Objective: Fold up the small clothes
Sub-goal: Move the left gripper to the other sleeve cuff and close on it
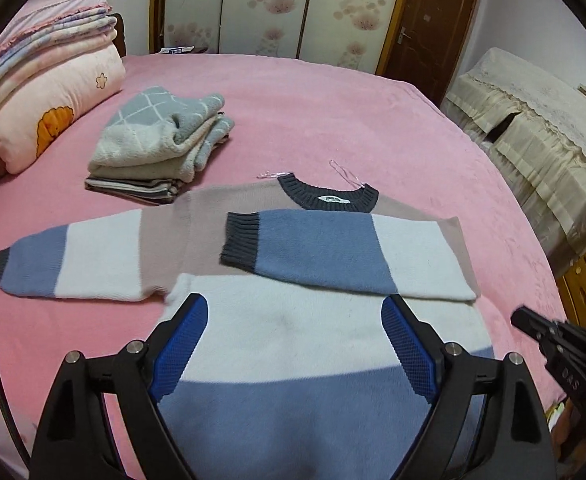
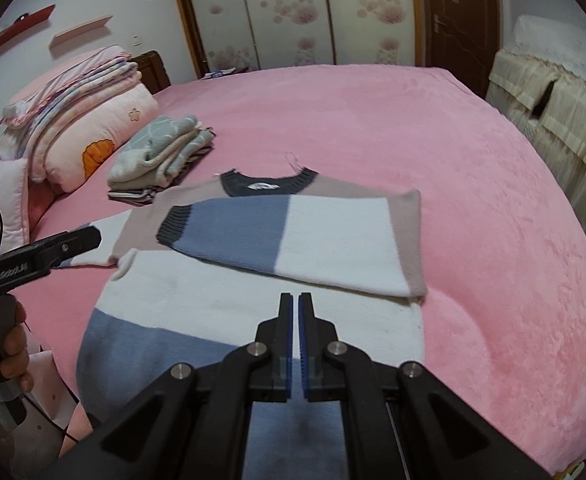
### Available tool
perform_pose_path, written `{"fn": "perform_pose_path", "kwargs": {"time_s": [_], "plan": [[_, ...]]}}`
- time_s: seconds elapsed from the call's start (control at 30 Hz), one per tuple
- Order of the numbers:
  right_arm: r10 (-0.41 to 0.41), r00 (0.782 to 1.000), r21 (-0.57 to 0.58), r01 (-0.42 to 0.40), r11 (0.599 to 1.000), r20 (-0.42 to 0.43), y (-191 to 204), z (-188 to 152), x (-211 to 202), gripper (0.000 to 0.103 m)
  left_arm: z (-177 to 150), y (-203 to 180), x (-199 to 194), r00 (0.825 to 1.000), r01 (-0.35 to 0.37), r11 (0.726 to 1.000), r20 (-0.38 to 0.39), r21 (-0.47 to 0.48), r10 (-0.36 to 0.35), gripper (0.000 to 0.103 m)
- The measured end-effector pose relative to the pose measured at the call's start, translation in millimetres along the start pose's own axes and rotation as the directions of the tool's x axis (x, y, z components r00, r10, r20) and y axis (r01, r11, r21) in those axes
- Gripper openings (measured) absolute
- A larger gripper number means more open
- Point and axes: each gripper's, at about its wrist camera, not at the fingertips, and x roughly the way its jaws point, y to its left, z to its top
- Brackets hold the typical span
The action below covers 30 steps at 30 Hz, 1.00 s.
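Bed (image 1: 333, 100) was covered in pink; one sweater (image 1: 293, 340) lay flat on its near part, banded tan, white and blue, dark collar away from the cameras, one sleeve (image 1: 313, 252) folded across the chest, the other spread out. One stack (image 1: 157, 148) of folded clothes sat beyond. Left gripper (image 1: 293, 344) stood wide apart above the sweater, holding nothing. Right gripper (image 2: 296, 344) was closed, empty.

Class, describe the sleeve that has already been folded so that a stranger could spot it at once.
Find the pink bed, then the striped sweater spread on it. The folded sleeve lies across its chest, dark cuff pointing inward, unlike the other sleeve stretched out onto the bed.
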Motion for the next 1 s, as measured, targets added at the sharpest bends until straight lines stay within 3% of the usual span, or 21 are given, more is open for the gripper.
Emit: {"fn": "perform_pose_path", "kwargs": {"time_s": [0.13, 0.27, 0.57, 0.77, 0.87, 0.93, 1.0], "plan": [[0.017, 0.999, -0.026, -0.016, 1.0, 0.032, 23.1, 11.1, -6.5, 0.002, 1.9, 19.3, -23.6, 1.0, -0.023, 1.0, 0.016, 0.01, 0.023, 0.091], [0.04, 0.997, -0.074, -0.035, 0.997, 0.06, 53.9, 28.8, -8.4, 0.002, 12.7, 60.5, -45.0, 0.998, -0.053, 0.998, 0.016, -0.046, 0.054, 0.095], [0.134, 0.989, -0.206, -0.12, 0.971, 0.056, 163.1, 87.7, 29.0, 0.003, 39.1, 188.0, -67.2, 0.971, -0.24, 0.958, -0.027, -0.157, 0.239, 0.095], [0.201, 0.979, -0.271, -0.186, 0.944, 0.025, 244.5, 114.6, 66.3, 0.003, 33.3, 296.6, -42.8, 0.96, -0.278, 0.888, -0.142, -0.366, 0.241, 0.095], [0.223, 0.975, -0.298, -0.213, 0.93, 0.0, 279.0, 118.9, 87.6, 0.003, 22.2, 353.8, -20.1, 0.96, -0.271, 0.824, -0.198, -0.497, 0.197, 0.094], [0.226, 0.974, -0.305, -0.222, 0.926, -0.021, 295.4, 119.3, 102.8, 0.003, 15.4, 382.6, -5.9, 0.957, -0.275, 0.789, -0.234, -0.55, 0.171, 0.088], [0.223, 0.974, -0.313, -0.224, 0.923, -0.041, 307.0, 116.6, 116.6, 0.003, 9.7, 400.9, 9.9, 0.954, -0.274, 0.775, -0.264, -0.569, 0.144, 0.084]]}}
